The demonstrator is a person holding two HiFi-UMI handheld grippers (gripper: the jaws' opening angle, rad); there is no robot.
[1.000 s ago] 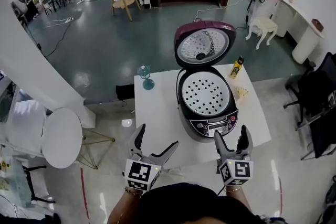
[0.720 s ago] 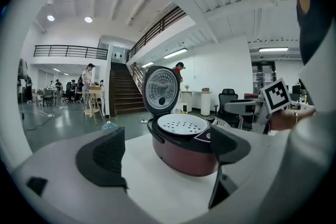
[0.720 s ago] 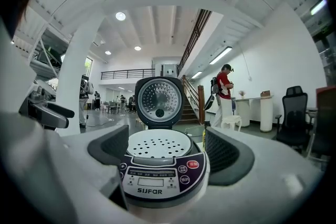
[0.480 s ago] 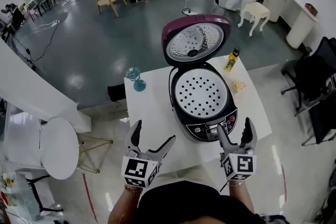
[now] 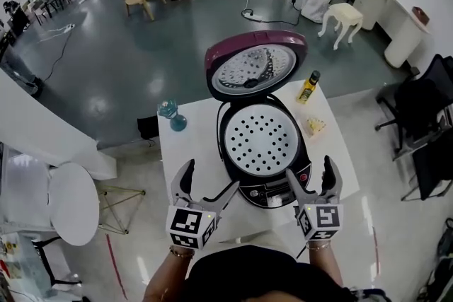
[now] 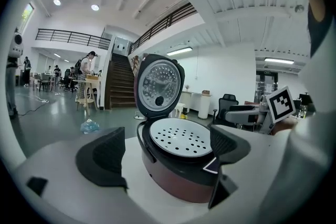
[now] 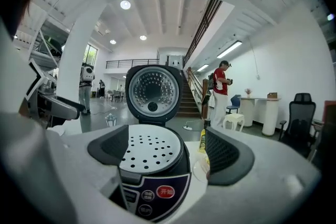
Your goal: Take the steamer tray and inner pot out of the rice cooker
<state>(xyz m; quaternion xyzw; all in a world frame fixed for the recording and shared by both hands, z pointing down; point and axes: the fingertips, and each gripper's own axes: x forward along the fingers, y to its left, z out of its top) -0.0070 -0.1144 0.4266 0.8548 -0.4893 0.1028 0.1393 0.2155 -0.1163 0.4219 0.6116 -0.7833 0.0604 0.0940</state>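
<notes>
A maroon rice cooker stands on the white table with its lid swung up at the back. The white perforated steamer tray sits in its mouth and hides the inner pot. My left gripper hovers open near the table's front edge, left of the cooker's front. At the cooker's front right corner my right gripper is open too. The left gripper view shows the tray between that gripper's jaws. In the right gripper view the tray and the control panel lie between the open jaws.
A blue glass stands at the table's back left corner. A yellow bottle and a small packet lie right of the cooker. A round white stool stands left of the table, dark chairs to the right.
The view has shifted so the cooker sits closer to both grippers. Both grippers have edged forward to the cooker's front and stayed open.
</notes>
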